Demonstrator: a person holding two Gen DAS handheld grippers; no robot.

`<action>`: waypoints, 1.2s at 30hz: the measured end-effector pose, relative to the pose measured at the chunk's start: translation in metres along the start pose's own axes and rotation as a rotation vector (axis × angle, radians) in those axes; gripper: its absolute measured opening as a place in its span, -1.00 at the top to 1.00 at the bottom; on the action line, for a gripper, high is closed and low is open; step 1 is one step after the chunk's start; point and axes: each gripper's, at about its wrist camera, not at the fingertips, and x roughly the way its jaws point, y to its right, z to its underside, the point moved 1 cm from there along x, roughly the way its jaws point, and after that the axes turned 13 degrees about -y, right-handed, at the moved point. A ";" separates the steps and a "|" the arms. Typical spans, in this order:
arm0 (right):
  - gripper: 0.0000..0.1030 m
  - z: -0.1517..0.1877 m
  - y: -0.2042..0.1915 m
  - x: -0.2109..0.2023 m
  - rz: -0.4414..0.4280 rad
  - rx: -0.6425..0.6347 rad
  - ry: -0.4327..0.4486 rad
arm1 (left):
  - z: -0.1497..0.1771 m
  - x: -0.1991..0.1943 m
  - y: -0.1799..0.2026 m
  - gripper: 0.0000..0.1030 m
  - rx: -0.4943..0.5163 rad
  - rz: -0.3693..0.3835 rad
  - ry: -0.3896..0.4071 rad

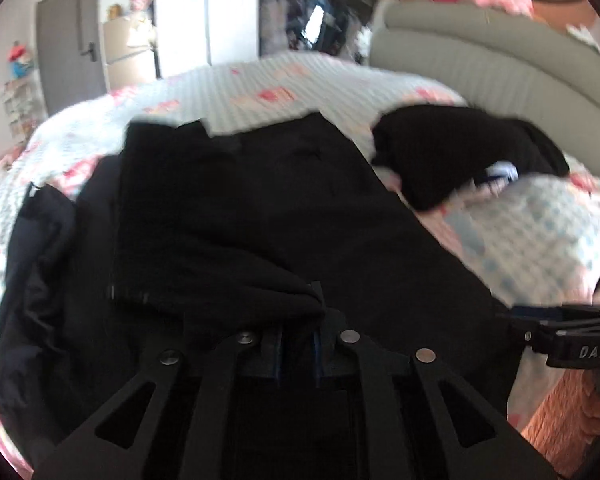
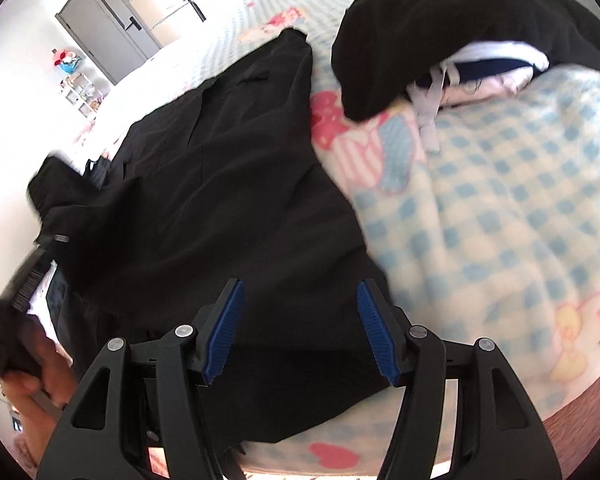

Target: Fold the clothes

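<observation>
On the bed (image 2: 500, 184), your left tool (image 1: 298, 344) pinches a doubled-over flap of the black garment (image 2: 220, 184), your right tool (image 2: 300, 328) gapes empty above it — folding midway, more folds left.

Left tool (image 1: 298, 344) apparently clamped on black garment (image 1: 228, 216); blurred bed (image 1: 284, 80).

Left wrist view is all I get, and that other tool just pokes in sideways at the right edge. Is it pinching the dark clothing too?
Observer: No. The right gripper is open, its blue pads spread apart over the near edge of the black garment.
Operator: And the white bit under the other dark pile?
Observer: A navy-and-white piece, with white ties dangling onto the checked blanket.
</observation>
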 end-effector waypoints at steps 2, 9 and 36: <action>-0.17 0.005 -0.002 0.001 -0.008 -0.009 -0.011 | 0.011 0.009 0.010 0.45 0.021 0.018 -0.039; -0.25 -0.007 -0.007 0.006 -0.071 -0.028 -0.044 | 0.048 -0.034 -0.045 -0.27 -0.275 0.336 0.171; 0.14 -0.038 -0.018 0.043 0.174 -0.104 -0.065 | 0.051 0.007 -0.076 -0.14 -0.420 0.408 0.085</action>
